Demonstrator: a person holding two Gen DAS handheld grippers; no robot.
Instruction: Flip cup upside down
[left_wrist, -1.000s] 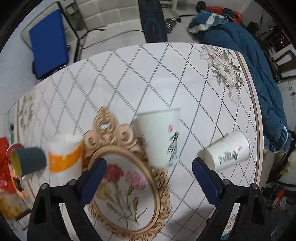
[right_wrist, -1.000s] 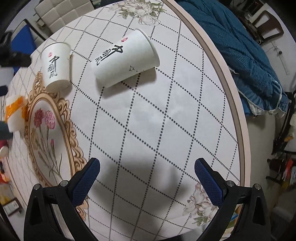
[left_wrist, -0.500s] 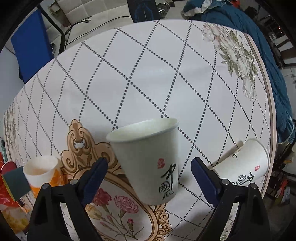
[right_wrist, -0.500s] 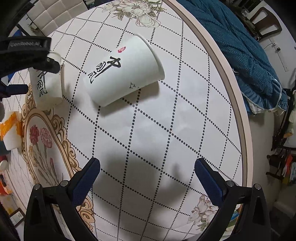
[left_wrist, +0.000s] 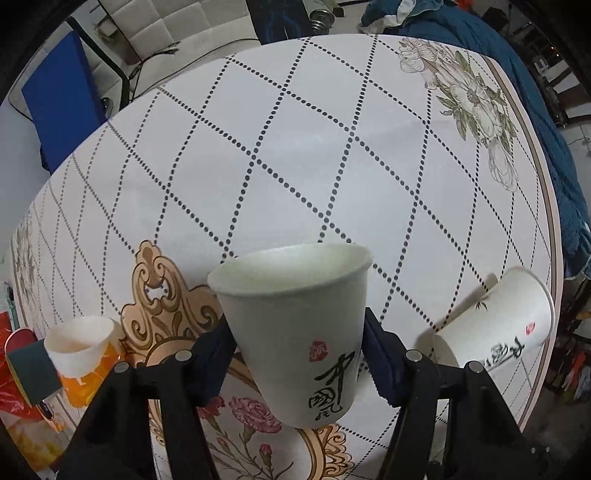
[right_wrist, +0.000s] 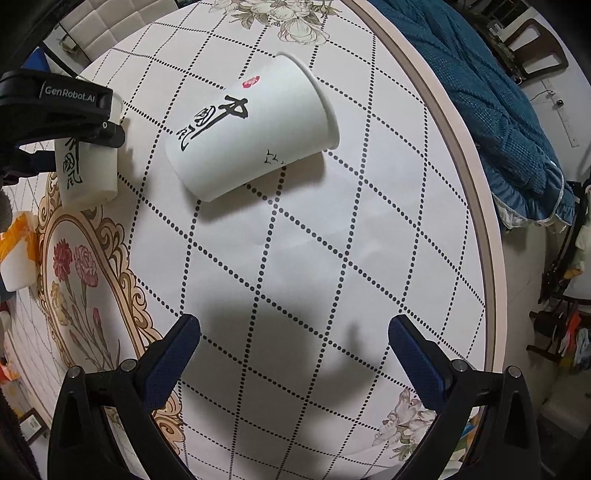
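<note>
Left tongs (left_wrist: 295, 354) clamped shut on a load; right tongs (right_wrist: 293, 343) spread wide.

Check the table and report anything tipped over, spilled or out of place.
One white paper cup lies on its side near the table's edge, mouth toward the rim; nothing has spilled from it. The other paper cup stands upright, clamped in the left gripper. The right gripper is open and holds nothing.

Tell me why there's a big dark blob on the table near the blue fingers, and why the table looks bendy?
Right wrist view: the blob is a shadow cast on the table, lying ahead of the open right gripper. Both views: the fisheye lens curves the table's rim and its dotted lines.
</note>
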